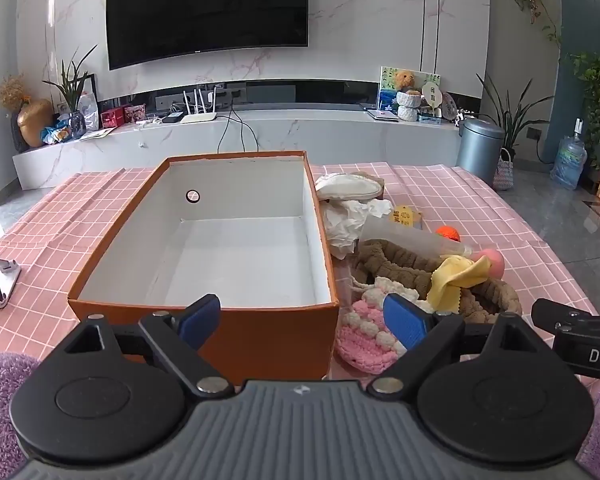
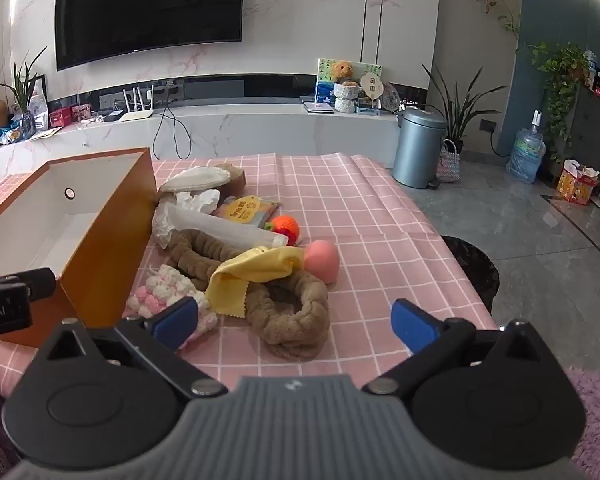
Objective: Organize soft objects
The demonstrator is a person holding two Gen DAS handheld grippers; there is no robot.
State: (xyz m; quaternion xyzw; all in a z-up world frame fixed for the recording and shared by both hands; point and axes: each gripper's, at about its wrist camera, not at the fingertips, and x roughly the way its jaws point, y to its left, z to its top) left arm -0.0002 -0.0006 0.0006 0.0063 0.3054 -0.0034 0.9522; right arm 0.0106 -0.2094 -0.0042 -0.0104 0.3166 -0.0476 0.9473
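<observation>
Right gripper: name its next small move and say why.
Probably ease the right gripper forward and down onto the brown headband. Its fingers are open with nothing between them, the headband lies just ahead, and the orange box holds nothing yet.

I see a TV (image 1: 208,10) on the wall; below it a router (image 1: 198,117), right of it a bin (image 2: 418,146) and water jug (image 2: 526,154).

Matt orange cardboard box (image 1: 204,332) with smooth white lining, fuzzy brown headband (image 2: 296,320), chunky pink-white crochet pouch (image 2: 160,296), thin yellow cloth (image 2: 256,268)
</observation>
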